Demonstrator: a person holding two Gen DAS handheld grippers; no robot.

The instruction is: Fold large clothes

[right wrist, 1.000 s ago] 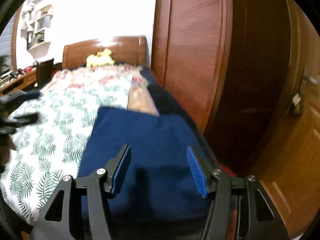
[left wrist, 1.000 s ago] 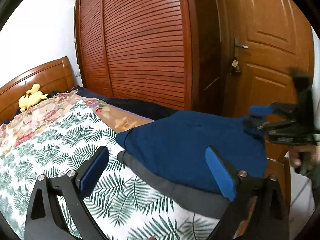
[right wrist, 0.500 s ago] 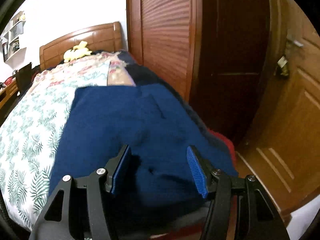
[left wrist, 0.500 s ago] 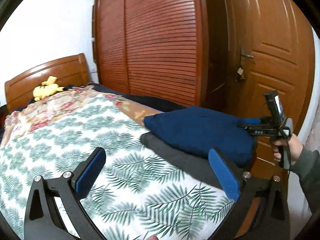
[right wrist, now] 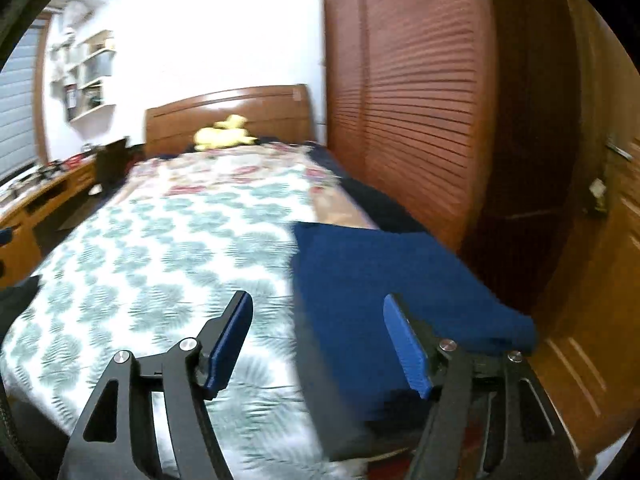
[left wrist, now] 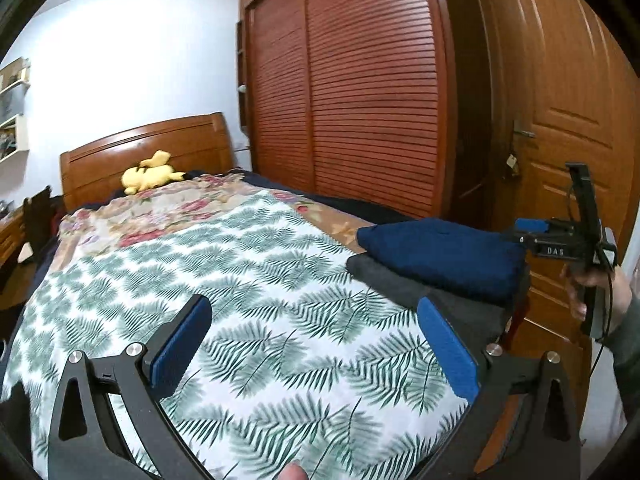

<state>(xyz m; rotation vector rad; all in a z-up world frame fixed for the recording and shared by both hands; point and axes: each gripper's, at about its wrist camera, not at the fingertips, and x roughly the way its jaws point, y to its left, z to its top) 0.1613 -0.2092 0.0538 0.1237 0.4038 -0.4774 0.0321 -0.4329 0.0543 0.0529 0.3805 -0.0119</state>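
Note:
A folded navy blue garment (left wrist: 444,256) lies on top of a folded dark grey garment (left wrist: 404,286) at the bed's right corner, near the door. It also shows in the right wrist view (right wrist: 384,276). My left gripper (left wrist: 316,340) is open and empty, above the leaf-print bedspread (left wrist: 248,280), left of the stack. My right gripper (right wrist: 324,344) is open and empty, held just behind the stack's near edge. It shows in the left wrist view (left wrist: 532,230) beside the blue garment, a hand holding its handle.
A yellow plush toy (left wrist: 150,172) sits by the wooden headboard (left wrist: 148,152). A slatted wardrobe (left wrist: 360,92) and a wooden door (left wrist: 568,128) stand to the right of the bed. A desk (right wrist: 44,196) with shelves above stands to the left.
Both grippers have drawn back from the stack. The left one has swung left over the bedspread. The blue garment has settled flat on the grey one.

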